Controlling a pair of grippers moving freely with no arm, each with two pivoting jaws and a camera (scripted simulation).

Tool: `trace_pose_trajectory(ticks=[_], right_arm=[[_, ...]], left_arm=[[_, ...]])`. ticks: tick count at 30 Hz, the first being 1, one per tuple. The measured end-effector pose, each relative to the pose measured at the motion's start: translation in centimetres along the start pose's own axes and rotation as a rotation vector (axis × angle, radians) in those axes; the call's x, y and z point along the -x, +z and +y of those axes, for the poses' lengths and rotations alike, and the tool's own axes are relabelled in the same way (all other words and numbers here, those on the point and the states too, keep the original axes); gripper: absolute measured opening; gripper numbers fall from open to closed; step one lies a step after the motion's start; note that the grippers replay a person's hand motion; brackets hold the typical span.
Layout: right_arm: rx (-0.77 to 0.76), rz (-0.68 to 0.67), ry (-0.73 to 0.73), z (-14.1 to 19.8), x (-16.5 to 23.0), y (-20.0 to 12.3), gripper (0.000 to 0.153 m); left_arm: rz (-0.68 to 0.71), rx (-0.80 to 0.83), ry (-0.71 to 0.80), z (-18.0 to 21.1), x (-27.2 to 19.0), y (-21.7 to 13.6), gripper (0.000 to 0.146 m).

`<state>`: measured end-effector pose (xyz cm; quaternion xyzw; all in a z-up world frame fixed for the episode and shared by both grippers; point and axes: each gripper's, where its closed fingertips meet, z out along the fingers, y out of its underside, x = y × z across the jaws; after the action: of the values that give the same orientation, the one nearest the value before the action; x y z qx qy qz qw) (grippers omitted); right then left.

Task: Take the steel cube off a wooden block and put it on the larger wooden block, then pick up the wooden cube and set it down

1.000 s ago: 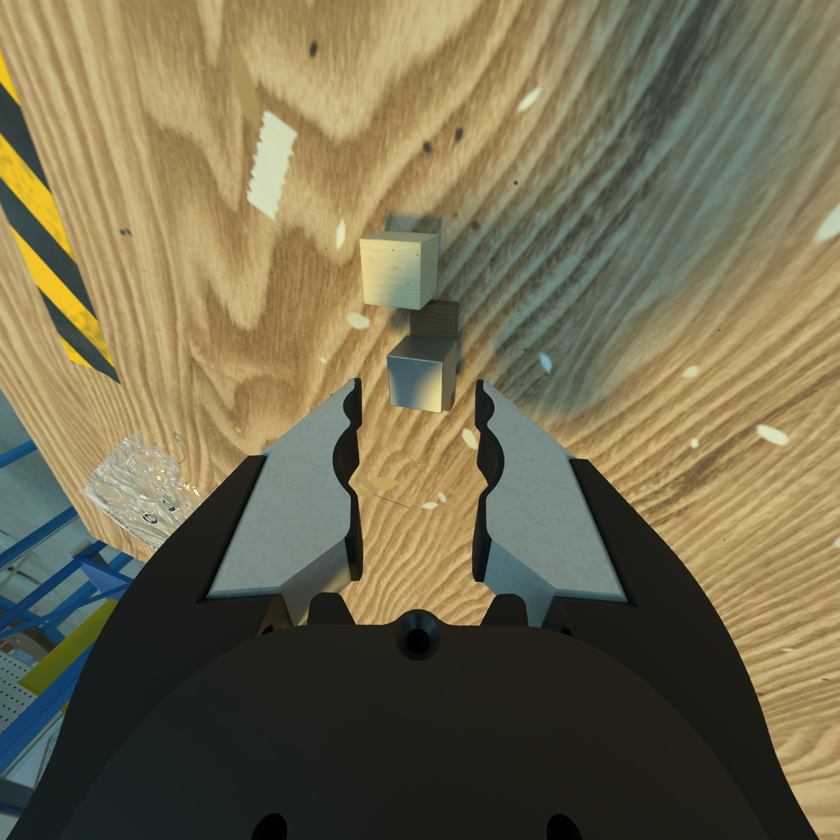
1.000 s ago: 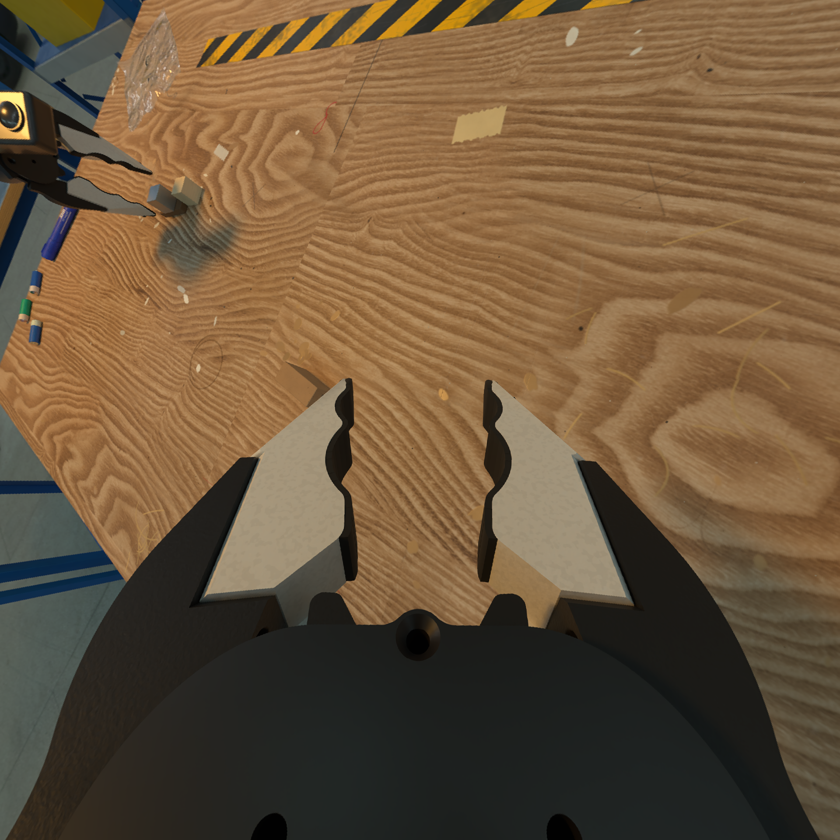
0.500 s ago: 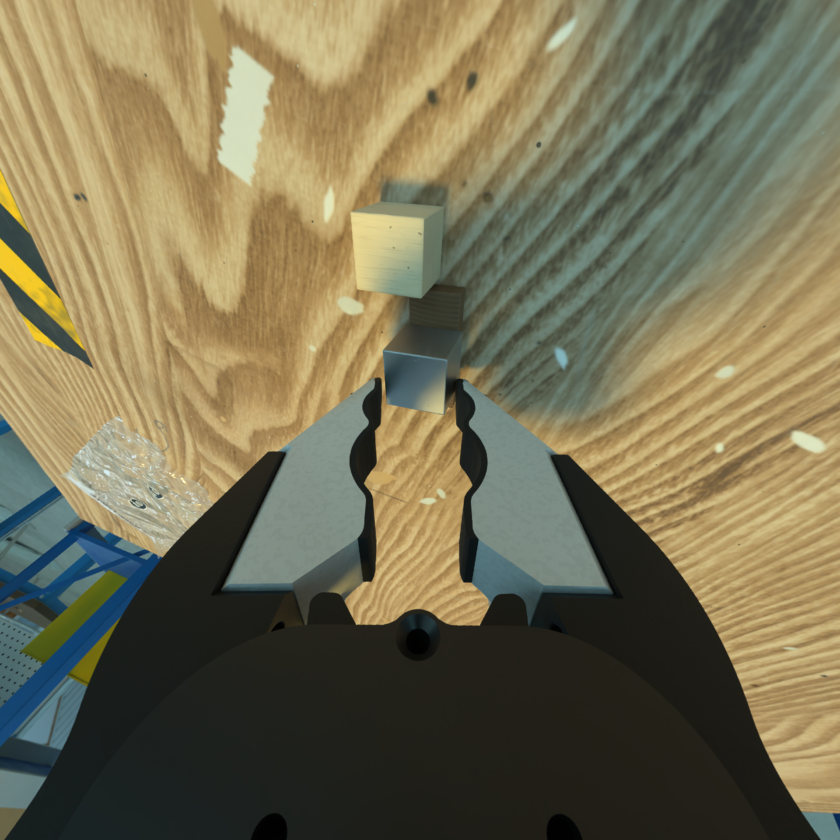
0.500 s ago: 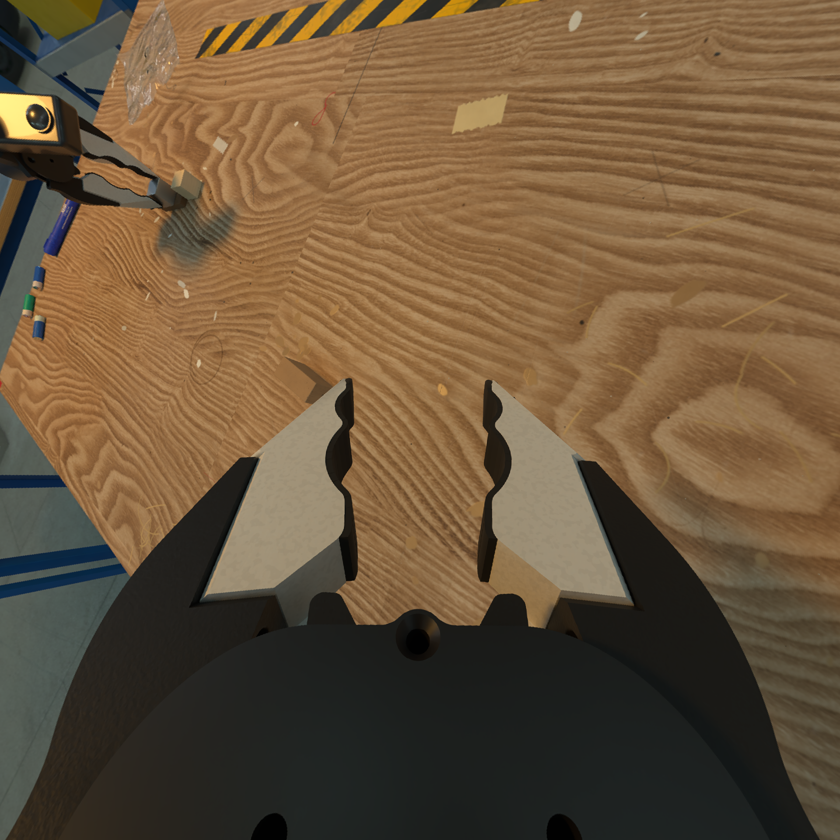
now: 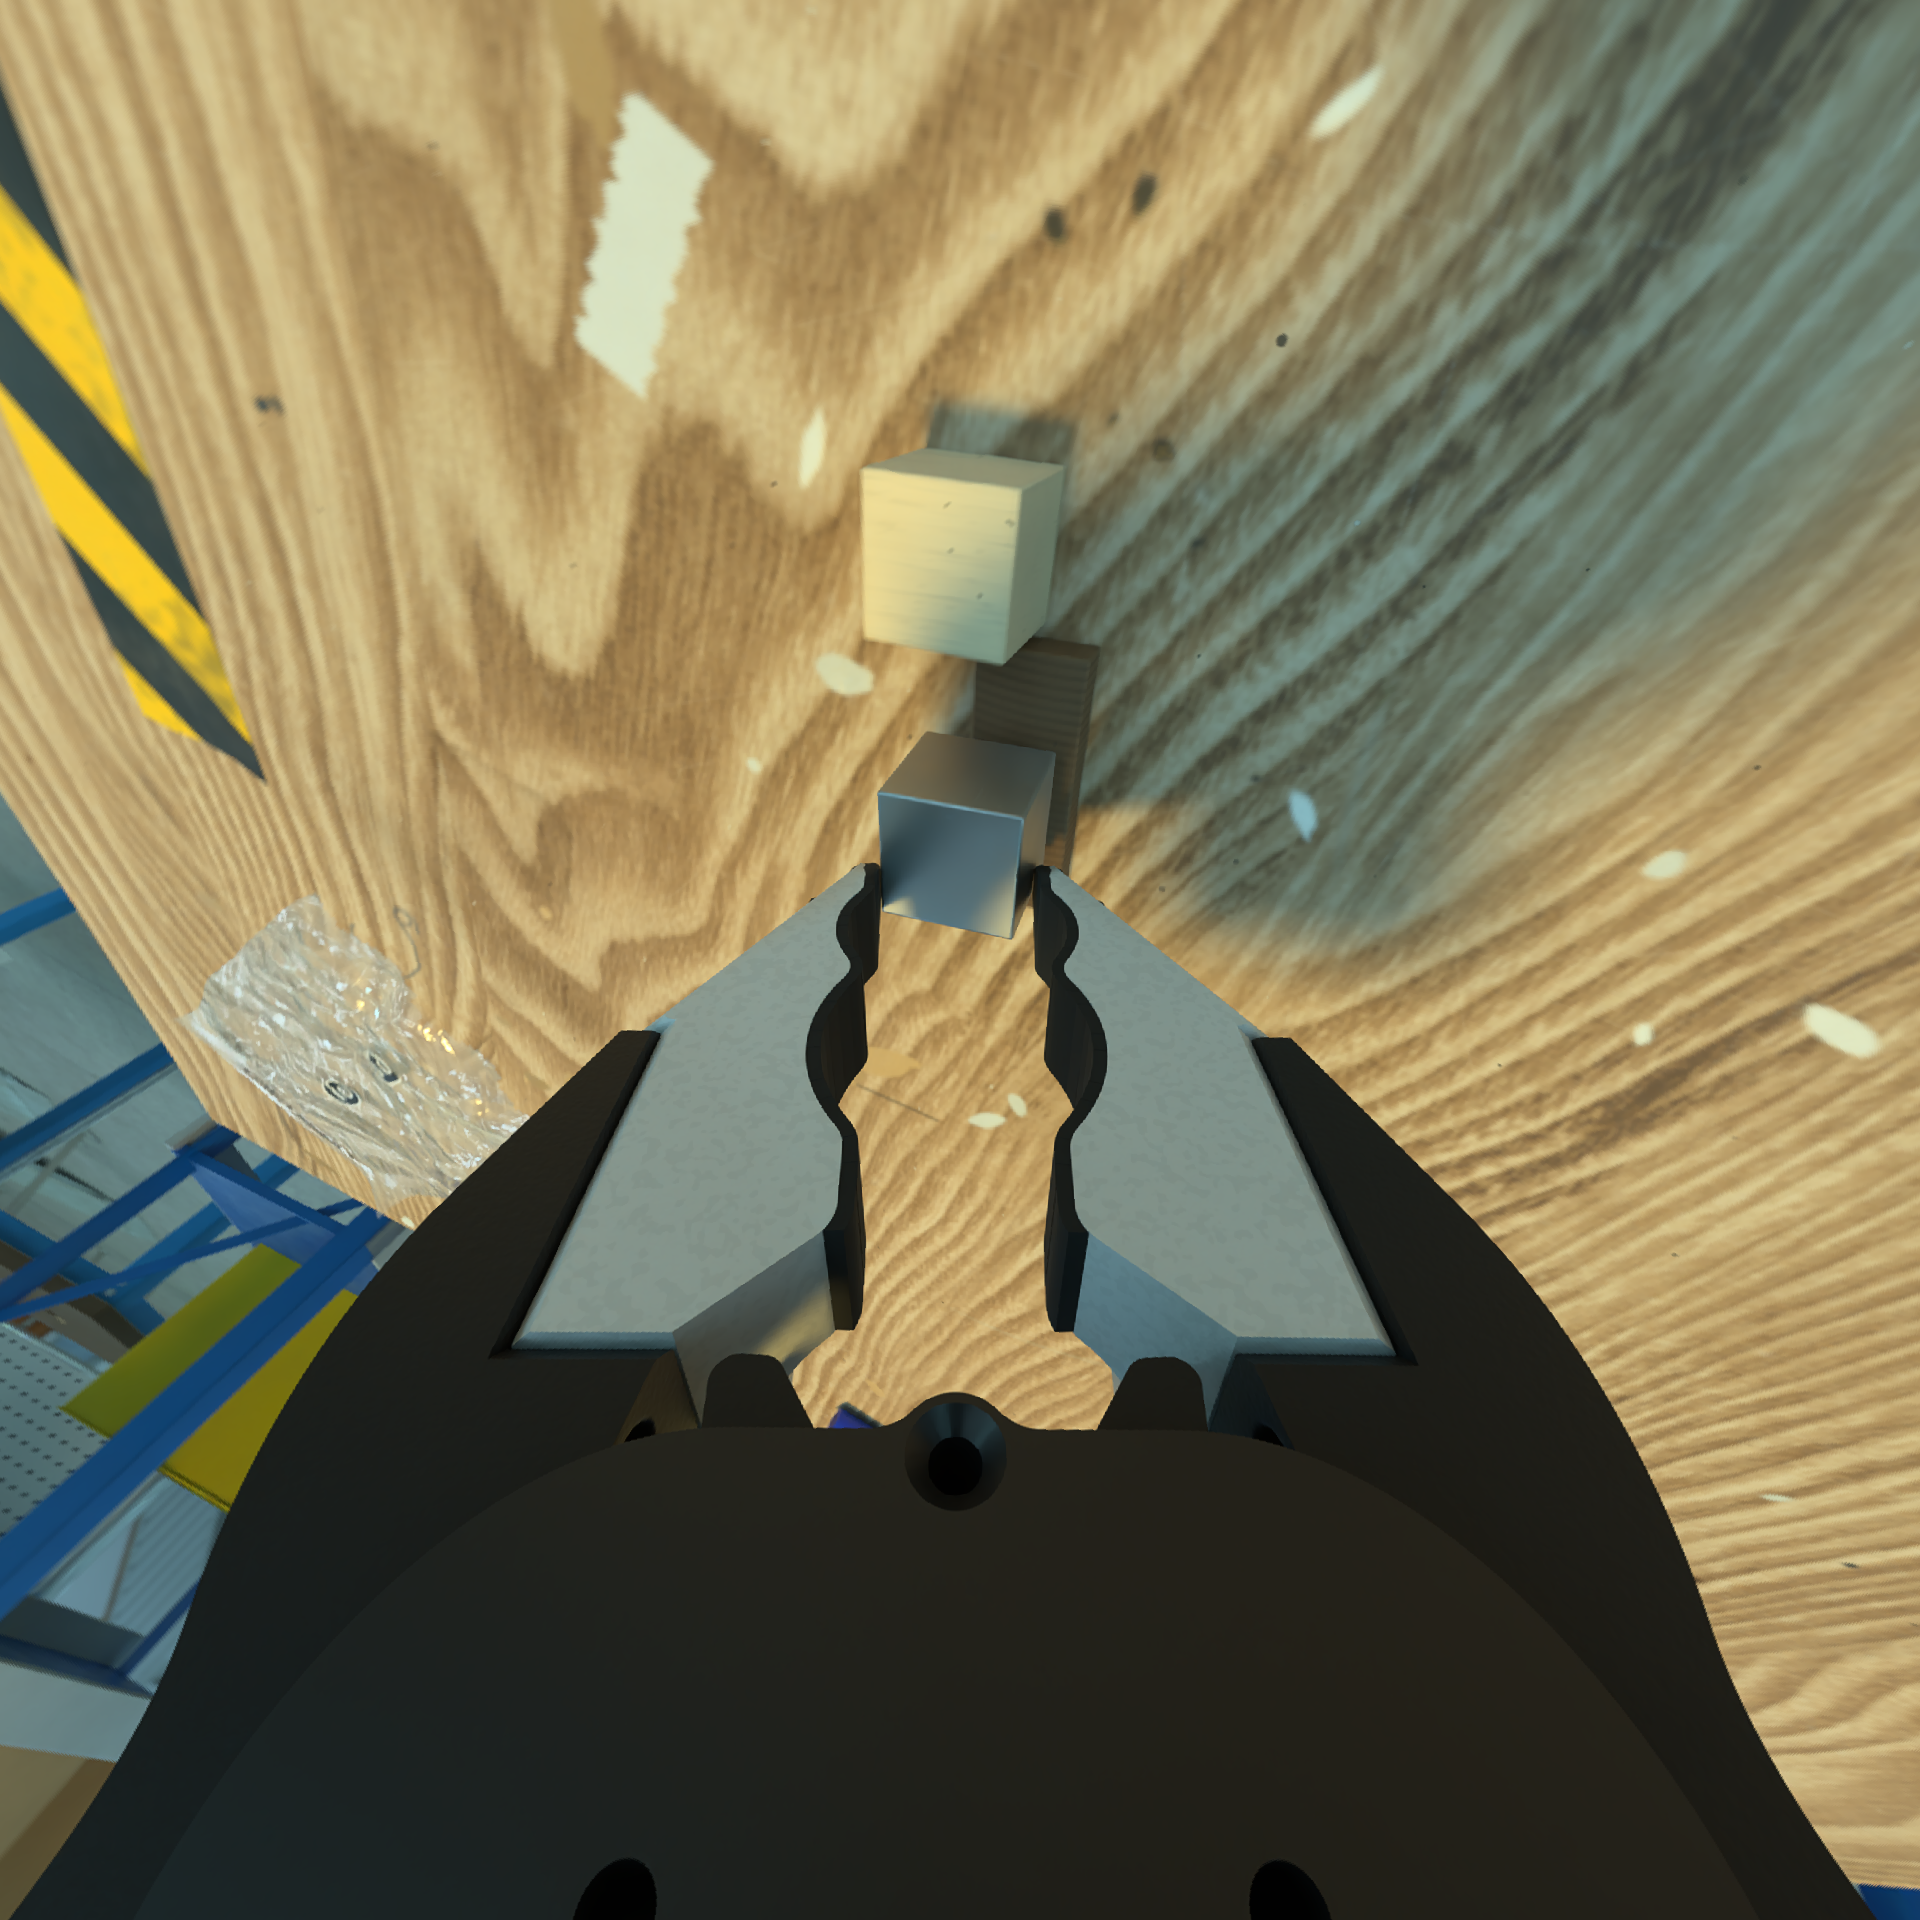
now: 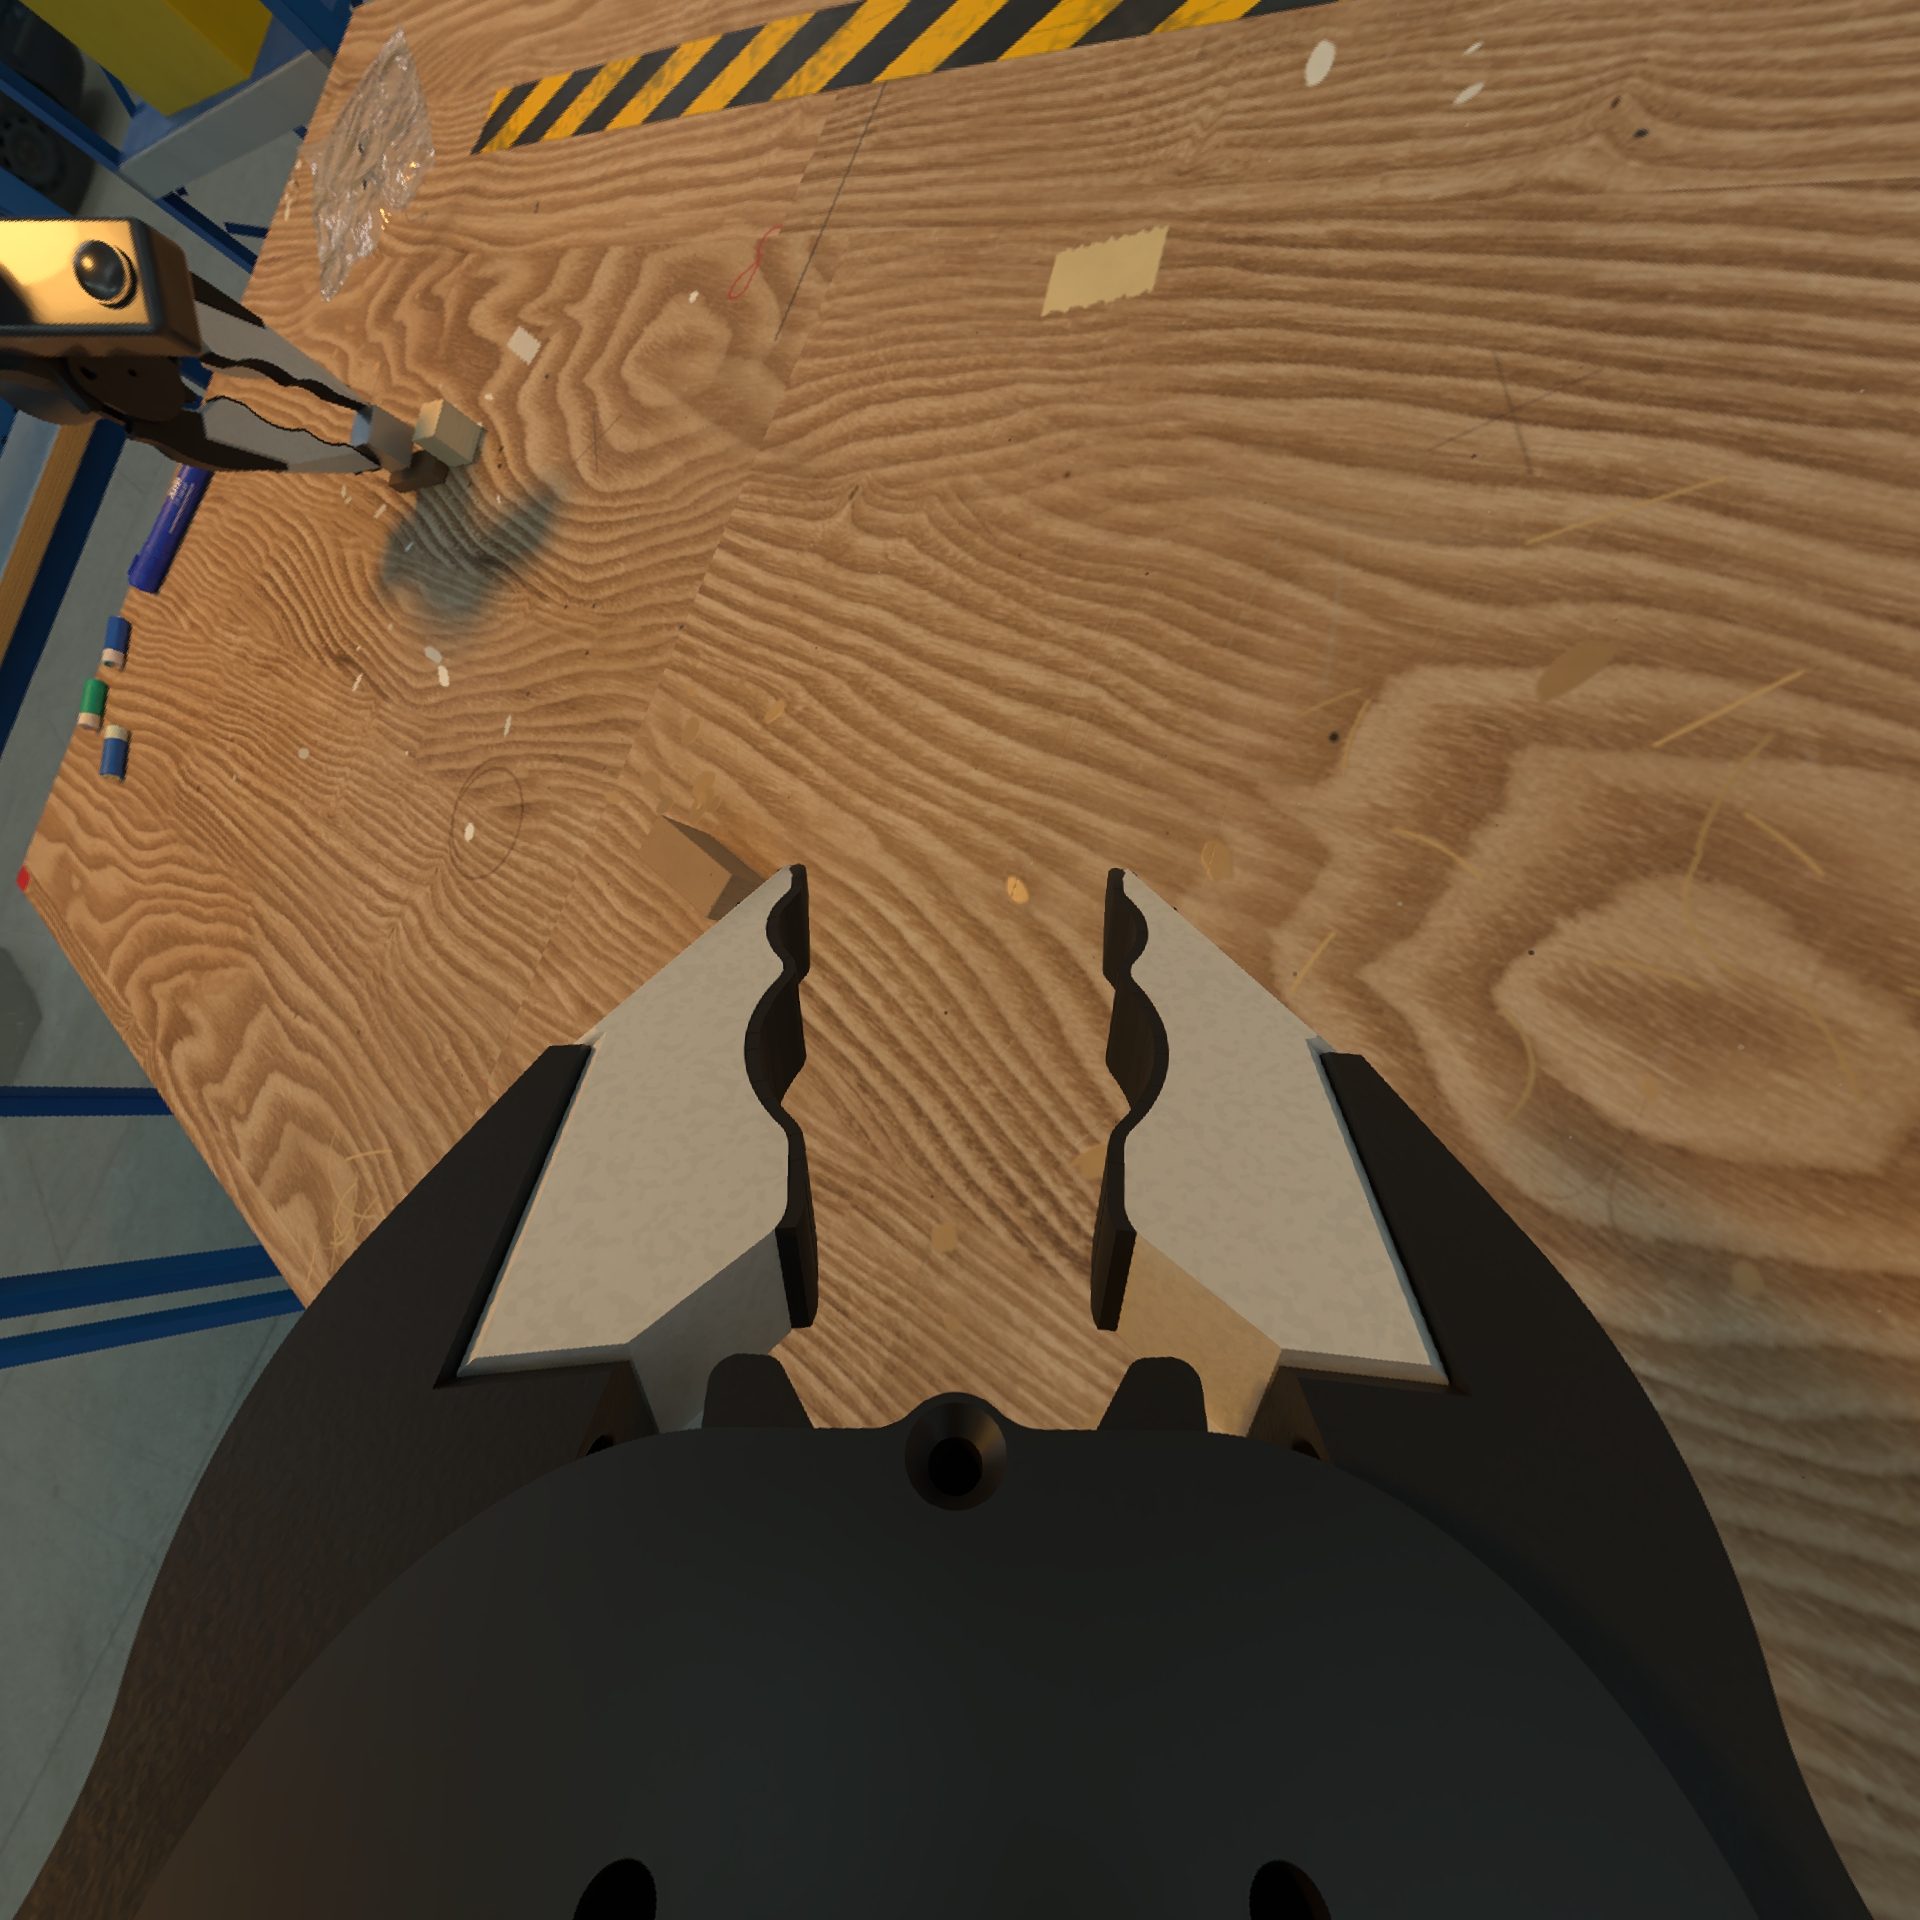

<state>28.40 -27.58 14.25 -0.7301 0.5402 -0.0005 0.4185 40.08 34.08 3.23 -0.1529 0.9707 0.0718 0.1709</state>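
Observation:
In the left wrist view the steel cube (image 5: 961,831) is between my left gripper's (image 5: 954,883) fingertips, which press on its two sides. Just behind it stands a small dark wooden block (image 5: 1039,691), and beyond that a pale wooden cube (image 5: 956,556). From the right wrist view, the left gripper (image 6: 364,442) shows far off at the table's left edge, with the pale cube (image 6: 449,431) at its tips. My right gripper (image 6: 954,883) is open and empty above the table. A tan wooden block (image 6: 691,862) lies by its left fingertip, partly hidden.
A crumpled clear plastic bag (image 5: 332,1049) lies near the table's corner. A yellow-black hazard stripe (image 6: 831,62) runs along the far edge. A blue marker (image 6: 166,525) and small blue and green caps (image 6: 109,696) lie at the left edge. Blue frame rails (image 6: 125,1288) stand below.
My left gripper moved forward and its fingers closed from wide apart onto the sides of the steel cube. The right gripper has stayed open and nearly still.

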Motion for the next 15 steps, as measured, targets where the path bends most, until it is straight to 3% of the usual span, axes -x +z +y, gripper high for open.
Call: trace_pose_trajectory(ticks=[4,8,12,15], right_arm=[[-0.012,-0.006,0.003,-0.1,0.0,-0.3,0.057],[-0.021,-0.009,0.001,-0.3,0.0,-0.5,0.056],[-0.024,-0.007,-0.002,-0.4,0.1,-0.6,0.056],[-0.03,-0.004,-0.01,-0.5,0.3,-0.8,0.056]], left_arm=[[-0.039,-0.038,-0.048,0.4,1.1,-2.5,0.029],[-0.14,-0.105,-0.075,-0.5,3.1,-7.3,0.029],[-0.297,-0.288,-0.072,-5.3,4.4,-14.8,0.029],[-0.323,-0.453,-0.031,-10.5,2.5,-19.9,0.029]])
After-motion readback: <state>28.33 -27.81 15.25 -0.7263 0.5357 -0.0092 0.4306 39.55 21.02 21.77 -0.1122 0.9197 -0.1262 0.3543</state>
